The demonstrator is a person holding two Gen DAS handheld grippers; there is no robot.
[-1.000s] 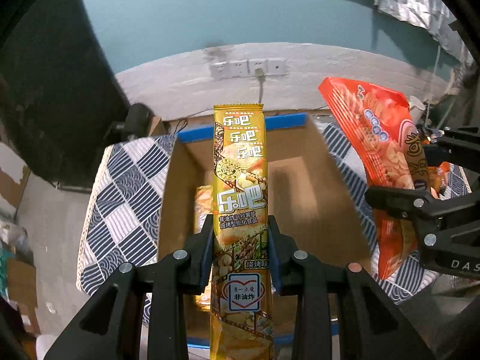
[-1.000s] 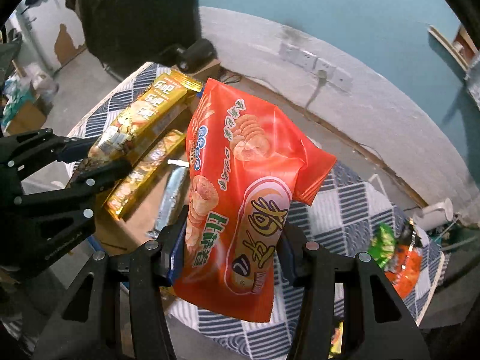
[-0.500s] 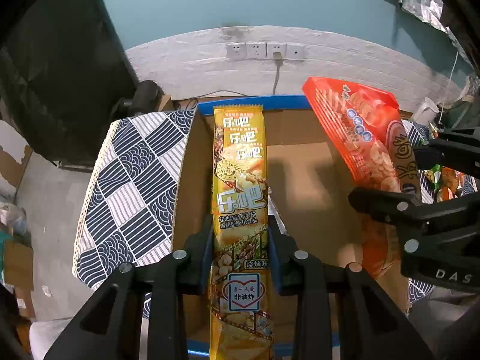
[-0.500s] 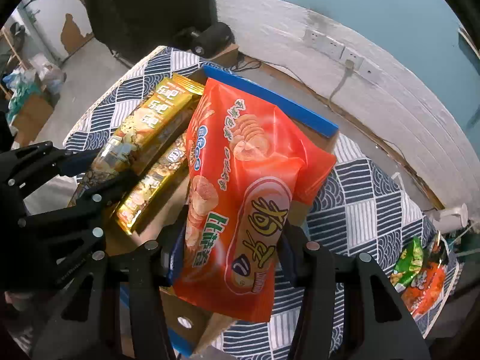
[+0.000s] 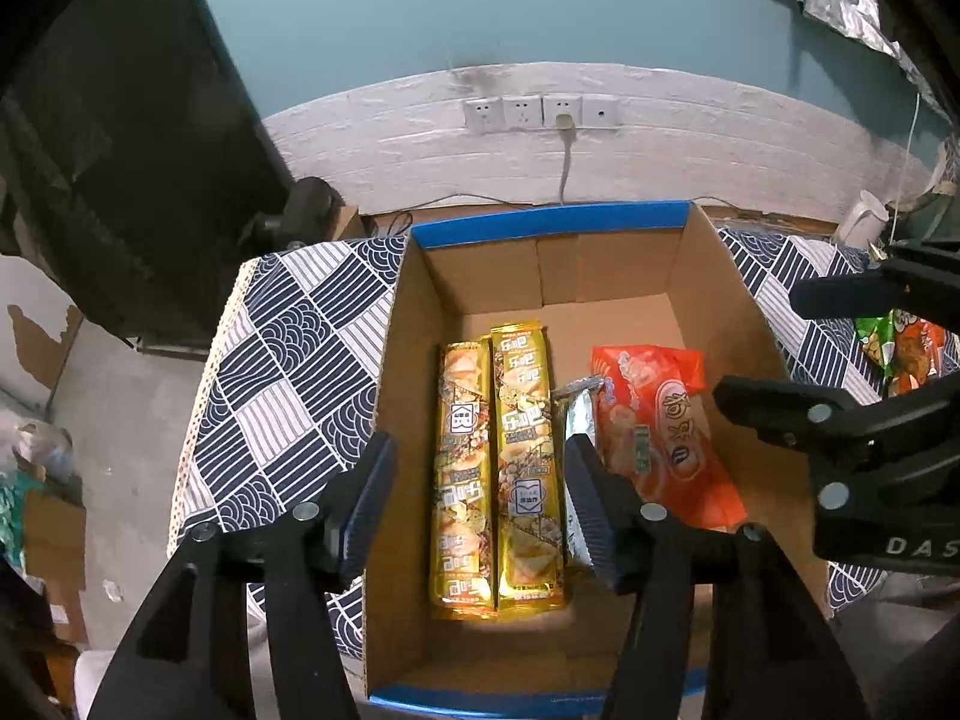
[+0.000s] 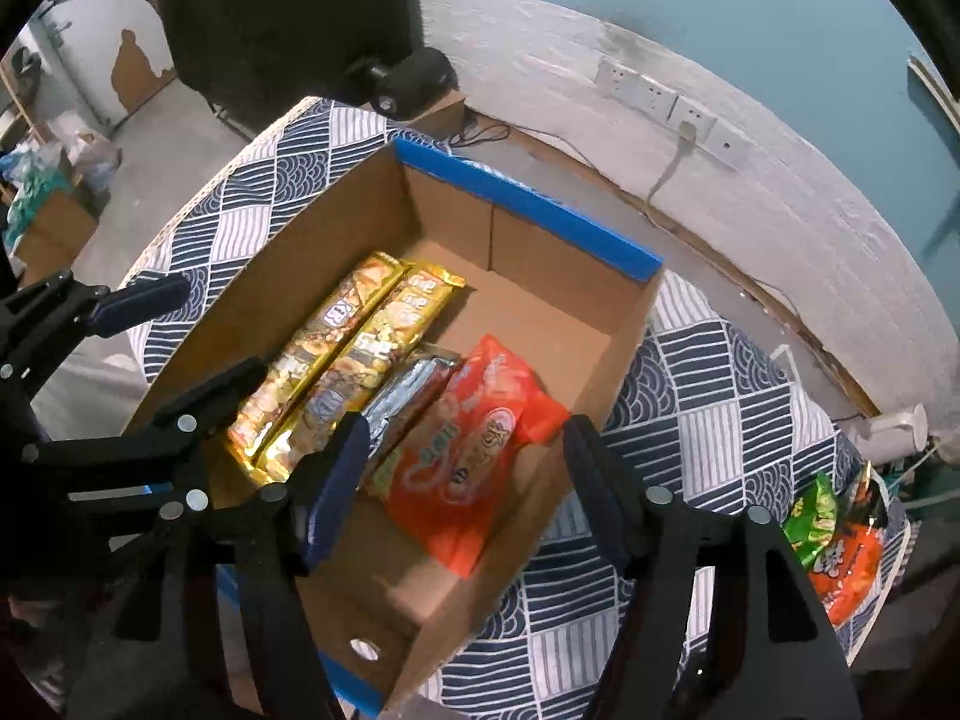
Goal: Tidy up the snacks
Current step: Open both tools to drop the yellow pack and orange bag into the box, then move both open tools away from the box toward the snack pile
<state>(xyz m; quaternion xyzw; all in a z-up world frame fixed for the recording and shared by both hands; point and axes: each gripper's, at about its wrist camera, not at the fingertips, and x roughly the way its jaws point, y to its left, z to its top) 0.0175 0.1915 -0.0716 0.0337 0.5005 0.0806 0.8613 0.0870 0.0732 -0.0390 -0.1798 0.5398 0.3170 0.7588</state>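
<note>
Left gripper (image 5: 477, 516): fingers (image 5: 369, 495) apart and opening, nothing pressed between them; they hang above the cardboard box (image 5: 735, 324). Right gripper (image 6: 465, 480): fingers (image 6: 336, 480) likewise apart and opening, clamped on nothing, also over the box. The letters "DAS" are readable on the right gripper's body in the left wrist view; the rest is cut off by the frame edge.

Box contents, counted: four packs. Two long gold packs (image 5: 528, 462) lie side by side, touching, on the box floor; they carry Chinese lettering and a small white heart-shaped badge, the fine print too small to read. One silver foil pack (image 5: 579, 414) lies just beside them, partly hidden behind the left gripper's finger; no label legible. One orange chip bag (image 5: 657, 438) lies beside the silver pack, nearer the right wall, with large Chinese characters in a white oval and pictures of round crisps.

The box has blue tape along its rim and stands on a counter covered by a navy-and-white patterned cloth (image 5: 288, 372). Near the counter's far right edge lie a green snack bag (image 6: 813, 516) and an orange one (image 6: 849, 570), both partly blocked; their count beyond two cannot be told.

On the white wall band: four socket plates (image 5: 540, 111), one with a plug and cable.
</note>
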